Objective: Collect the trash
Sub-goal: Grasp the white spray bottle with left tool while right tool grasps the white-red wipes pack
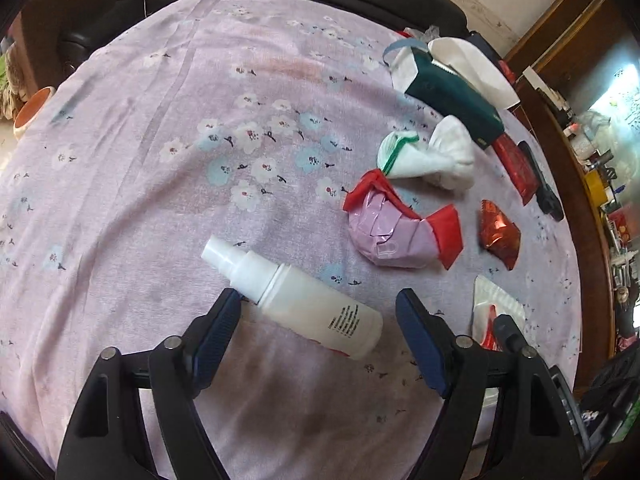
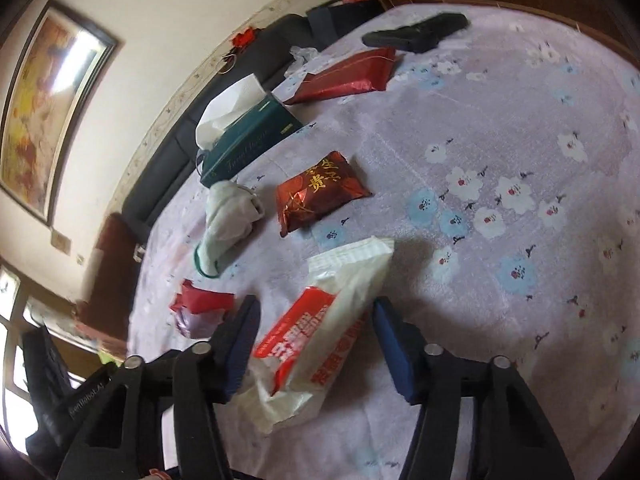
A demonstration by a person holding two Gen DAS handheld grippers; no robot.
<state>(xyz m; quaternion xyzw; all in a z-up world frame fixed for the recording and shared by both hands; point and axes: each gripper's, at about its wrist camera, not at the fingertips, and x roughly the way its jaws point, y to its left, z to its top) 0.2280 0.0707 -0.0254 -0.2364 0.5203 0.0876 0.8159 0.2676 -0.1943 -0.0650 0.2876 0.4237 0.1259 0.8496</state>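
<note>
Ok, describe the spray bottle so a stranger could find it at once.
On the floral lilac cloth, look just in front of the left gripper. The white spray bottle lies on its side between the open jaws, the only hard, smooth item near crumpled wrappers.

One white spray bottle is lying on the floral cloth. Two red foil packets are showing, counting the longer one farther back. One white-and-red plastic wrapper is resting nearest the right wrist camera. One crumpled pink-and-red bag is sitting beside one bunched white rag with green trim (possibly two pieces twisted together, since the folds are hiding the join). One dark green tissue box is standing behind them, one tissue poking out. One black object is lying at the far edge. One framed picture is hanging on the wall.
</note>
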